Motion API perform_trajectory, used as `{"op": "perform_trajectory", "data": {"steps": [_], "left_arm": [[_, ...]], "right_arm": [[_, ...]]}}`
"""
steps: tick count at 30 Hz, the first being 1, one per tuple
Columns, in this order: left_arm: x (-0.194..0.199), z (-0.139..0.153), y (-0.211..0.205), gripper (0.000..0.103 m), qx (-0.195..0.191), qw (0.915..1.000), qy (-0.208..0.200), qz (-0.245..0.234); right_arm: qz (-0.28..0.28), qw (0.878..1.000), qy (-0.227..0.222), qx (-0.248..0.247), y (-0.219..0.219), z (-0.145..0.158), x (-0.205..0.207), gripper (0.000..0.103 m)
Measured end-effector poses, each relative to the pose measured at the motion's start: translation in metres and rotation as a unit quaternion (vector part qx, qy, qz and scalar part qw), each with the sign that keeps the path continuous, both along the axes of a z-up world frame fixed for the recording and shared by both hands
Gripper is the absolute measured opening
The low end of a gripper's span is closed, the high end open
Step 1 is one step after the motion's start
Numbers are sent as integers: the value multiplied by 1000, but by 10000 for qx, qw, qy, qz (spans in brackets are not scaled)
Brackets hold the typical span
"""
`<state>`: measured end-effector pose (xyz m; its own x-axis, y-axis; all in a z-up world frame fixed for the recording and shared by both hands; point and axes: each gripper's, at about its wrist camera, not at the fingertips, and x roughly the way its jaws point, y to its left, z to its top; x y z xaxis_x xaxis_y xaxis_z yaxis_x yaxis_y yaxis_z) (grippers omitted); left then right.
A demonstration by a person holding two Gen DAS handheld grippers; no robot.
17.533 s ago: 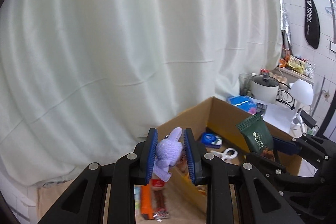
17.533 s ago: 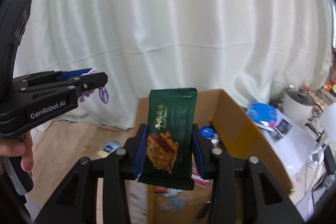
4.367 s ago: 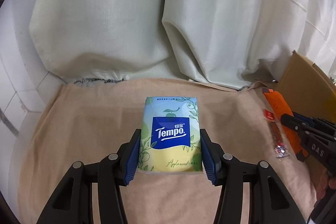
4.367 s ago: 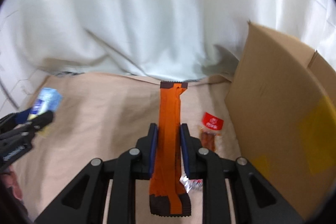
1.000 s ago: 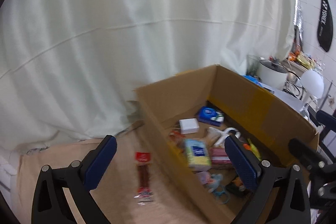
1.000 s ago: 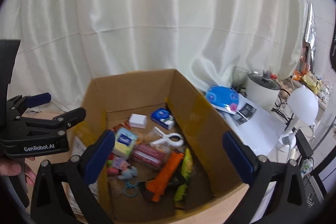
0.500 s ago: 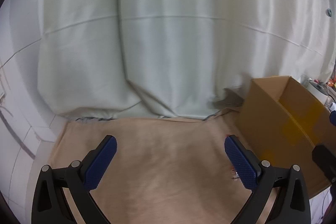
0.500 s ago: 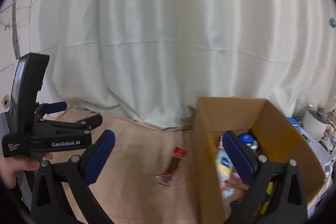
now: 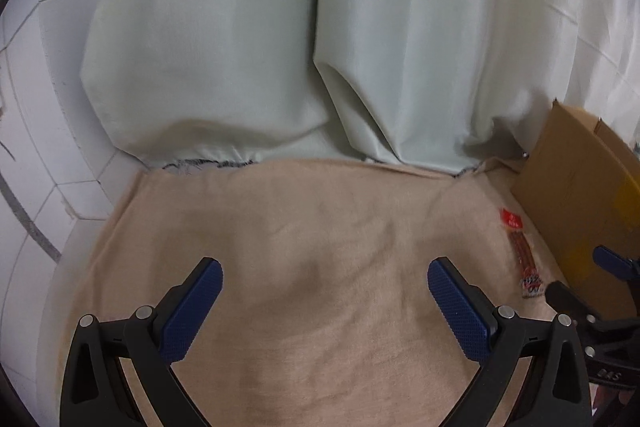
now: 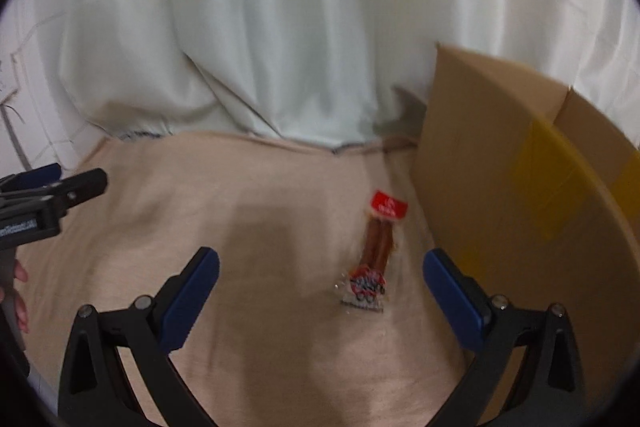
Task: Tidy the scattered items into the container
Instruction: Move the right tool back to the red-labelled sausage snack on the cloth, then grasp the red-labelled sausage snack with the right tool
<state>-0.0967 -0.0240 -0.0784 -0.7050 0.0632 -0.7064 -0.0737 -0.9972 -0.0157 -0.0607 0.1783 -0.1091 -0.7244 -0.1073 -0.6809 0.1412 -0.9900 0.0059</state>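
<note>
Both claws hang low over the counter with nothing in them. The left claw [image 9: 325, 301] is spread wide, its 2 blue pads far apart above bare beige cloth [image 9: 304, 227]. The right claw [image 10: 321, 287] gapes just as wide, and the last snack packet [image 10: 374, 255] lies flat on the cloth between its fingers, nearer the right one. The cardboard box [image 10: 520, 163] stands just right of the packet, close but apart. A pale curtain [image 9: 280, 27] hangs behind the counter, with white tiled wall [image 9: 36, 155] at the left.
</note>
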Motion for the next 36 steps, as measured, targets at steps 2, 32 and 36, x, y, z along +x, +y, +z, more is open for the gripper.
{"op": "perform_trajectory", "data": {"steps": [2, 32, 36], "left_arm": [[-2, -7, 5, 103, 96, 9999, -18, -80], [-17, -51, 18, 103, 343, 9987, -319, -181], [-13, -44, 21, 103, 318, 9990, -260, -198]], "right_arm": [[-97, 9999, -92, 64, 2, -10, -6, 103], [-773, 9930, -894, 68, 36, -52, -65, 24], [-666, 9940, -862, 18, 35, -48, -62, 21]]}}
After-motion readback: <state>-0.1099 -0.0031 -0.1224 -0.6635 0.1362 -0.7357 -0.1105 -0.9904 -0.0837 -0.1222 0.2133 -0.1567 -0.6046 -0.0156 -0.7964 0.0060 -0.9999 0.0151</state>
